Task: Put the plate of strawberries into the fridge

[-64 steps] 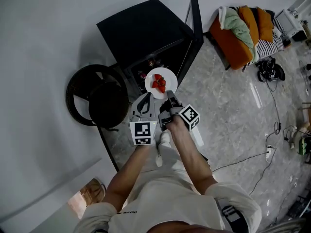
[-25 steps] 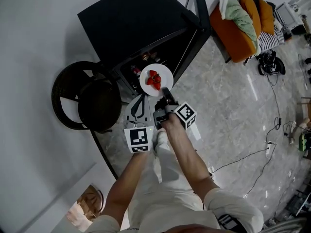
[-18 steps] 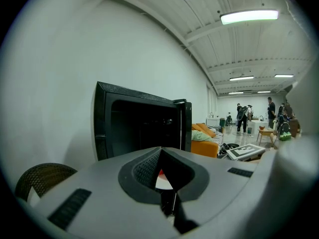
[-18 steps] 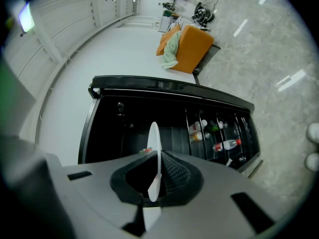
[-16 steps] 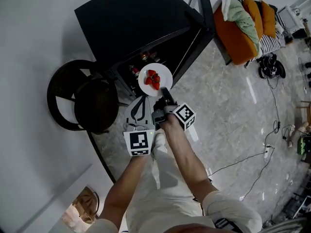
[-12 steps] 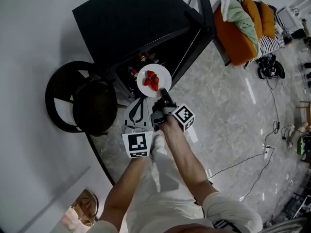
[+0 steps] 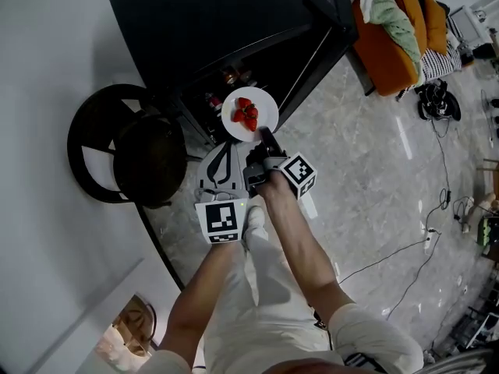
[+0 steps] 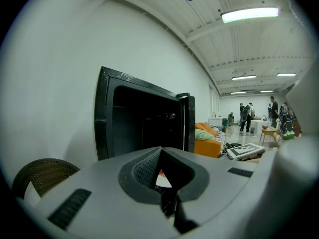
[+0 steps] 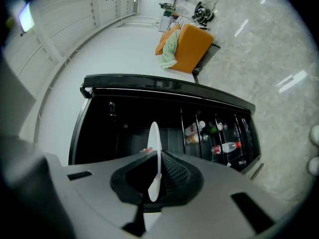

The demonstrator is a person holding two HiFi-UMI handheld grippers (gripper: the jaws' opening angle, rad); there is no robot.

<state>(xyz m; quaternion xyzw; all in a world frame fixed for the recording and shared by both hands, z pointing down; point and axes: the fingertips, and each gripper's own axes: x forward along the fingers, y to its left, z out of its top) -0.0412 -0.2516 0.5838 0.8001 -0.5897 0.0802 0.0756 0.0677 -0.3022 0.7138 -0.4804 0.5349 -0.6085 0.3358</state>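
At the left, a dark round chair (image 7: 125, 150) is standing close beside the left side of the fridge (image 7: 210, 22). Next to it the left gripper (image 7: 228, 153) is hanging just under the plate's near-left rim. Its jaws are lying together with nothing between them. I cannot tell if it is touching the plate; in the left gripper view only a bit of white and red is showing beyond the notch.

The plate (image 7: 267, 106) is being carried in the air before the fridge's open front, not yet inside. The strawberries (image 7: 246, 114) are lying in a small heap at its middle. The right gripper (image 7: 267, 137) is clamping the plate at the near rim. In the right gripper view the white rim is running edge-on between the two pads and going in rather deep. Behind it, bottles (image 9: 219, 133) are standing on the lower racks. At the right the door (image 7: 341, 12) is standing wide open.

I am judging the plate to be stiff and glazed, so it is probably slippery between the pads and would break if it fell on the stone floor. One rim is carrying all the weight, so the far edge may be wanting to sag. The berries are soft and loose, and a small tilt could roll them off. The rim is the only good place to hold, with a deep bite. The left gripper could be supporting the rim from under.
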